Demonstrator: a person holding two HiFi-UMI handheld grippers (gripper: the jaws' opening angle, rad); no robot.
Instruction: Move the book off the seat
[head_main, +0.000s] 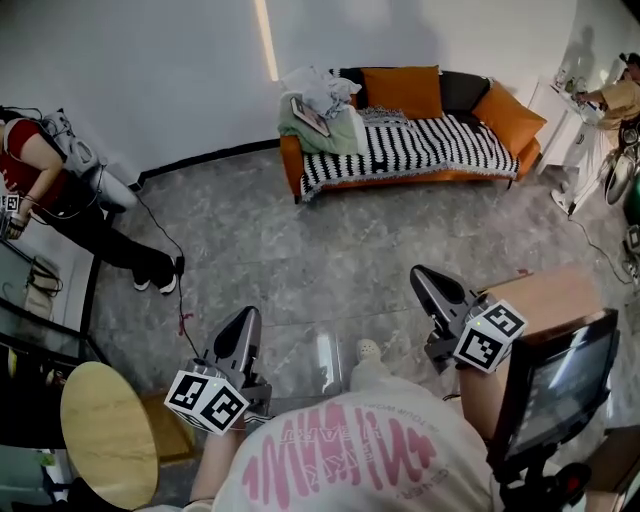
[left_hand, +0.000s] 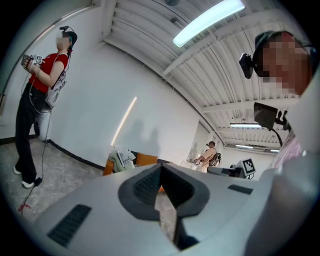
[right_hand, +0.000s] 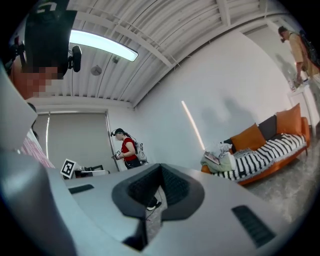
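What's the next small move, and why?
Probably step toward the clothes-piled end of the sofa. The book lies there atop a heap of clothes, across a wide stretch of floor from the left gripper and the right gripper, both shut and empty.

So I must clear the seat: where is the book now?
In the head view the thin book lies on the heap of pale green and white fabric at the left end of the orange sofa, beside the black-and-white striped throw.
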